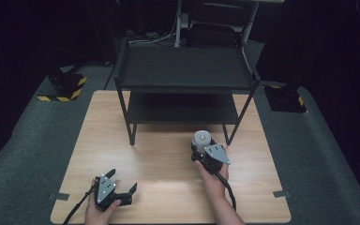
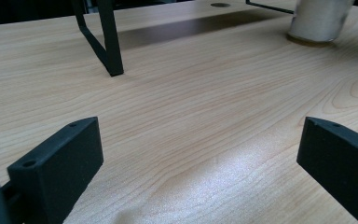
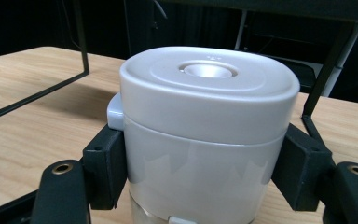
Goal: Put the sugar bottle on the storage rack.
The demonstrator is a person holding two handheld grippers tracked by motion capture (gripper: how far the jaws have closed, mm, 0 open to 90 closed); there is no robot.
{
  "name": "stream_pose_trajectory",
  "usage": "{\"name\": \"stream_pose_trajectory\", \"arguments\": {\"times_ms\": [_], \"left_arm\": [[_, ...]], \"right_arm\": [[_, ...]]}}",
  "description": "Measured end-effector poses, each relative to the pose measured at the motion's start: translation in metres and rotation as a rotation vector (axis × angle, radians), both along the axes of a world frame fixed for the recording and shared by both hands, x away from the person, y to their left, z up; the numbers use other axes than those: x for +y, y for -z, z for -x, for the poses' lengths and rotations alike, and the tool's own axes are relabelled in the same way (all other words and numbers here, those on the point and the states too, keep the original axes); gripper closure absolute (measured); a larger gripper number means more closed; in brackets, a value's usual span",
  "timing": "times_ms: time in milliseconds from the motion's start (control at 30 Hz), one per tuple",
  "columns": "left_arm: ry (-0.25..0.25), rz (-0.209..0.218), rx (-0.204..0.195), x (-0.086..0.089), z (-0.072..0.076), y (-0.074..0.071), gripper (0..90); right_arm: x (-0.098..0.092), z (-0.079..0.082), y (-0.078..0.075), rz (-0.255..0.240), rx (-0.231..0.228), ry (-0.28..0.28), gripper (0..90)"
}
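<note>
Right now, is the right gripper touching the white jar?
Touching. The right gripper view shows the right gripper pressing both sides of the white jar.

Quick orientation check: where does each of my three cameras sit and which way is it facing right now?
High view: above the person's side, looking forward and down at the table and black shelf; both forearms and hands show.
Left gripper view: rides the left tongs, jaws wide apart, looking low across the tabletop at a shelf leg.
Right gripper view: rides the right tongs, clamped on the white canister, facing the shelf.
Shared: all three views show the canister and shelf.
</note>
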State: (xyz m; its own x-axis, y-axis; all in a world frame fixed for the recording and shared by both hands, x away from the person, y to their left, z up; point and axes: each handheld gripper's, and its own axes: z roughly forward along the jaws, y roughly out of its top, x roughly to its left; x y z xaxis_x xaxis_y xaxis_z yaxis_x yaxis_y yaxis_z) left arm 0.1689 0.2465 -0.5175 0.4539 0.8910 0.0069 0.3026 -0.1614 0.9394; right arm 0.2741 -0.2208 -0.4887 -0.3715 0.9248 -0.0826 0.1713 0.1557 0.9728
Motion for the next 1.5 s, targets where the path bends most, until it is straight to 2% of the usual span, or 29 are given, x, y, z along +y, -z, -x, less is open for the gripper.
{"name": "stream_pose_trajectory", "arguments": {"times_ms": [200,400,633,867,1233,1500], "left_arm": [[0.000,-0.004,0.003,0.000,0.000,-0.001,0.5],[-0.003,-0.005,0.003,-0.001,0.000,-0.001,0.5],[-0.002,-0.009,0.000,-0.001,0.000,-0.001,0.5],[-0.002,-0.006,0.001,-0.001,0.000,-0.001,0.5],[-0.001,-0.004,0.003,-0.001,0.000,-0.001,0.5],[0.002,0.000,0.007,0.000,0.000,-0.001,0.5]], "right_arm": [[-0.010,0.016,-0.008,-0.015,-0.004,-0.012,30.2],[-0.018,0.026,-0.017,-0.021,-0.007,-0.021,30.2],[-0.025,0.033,-0.037,-0.034,-0.013,-0.007,30.2],[-0.027,0.032,-0.055,-0.046,-0.029,-0.002,30.2],[-0.021,0.023,-0.101,-0.081,-0.046,-0.006,30.2],[-0.013,0.010,-0.129,-0.068,-0.059,-0.018,30.2]]}}
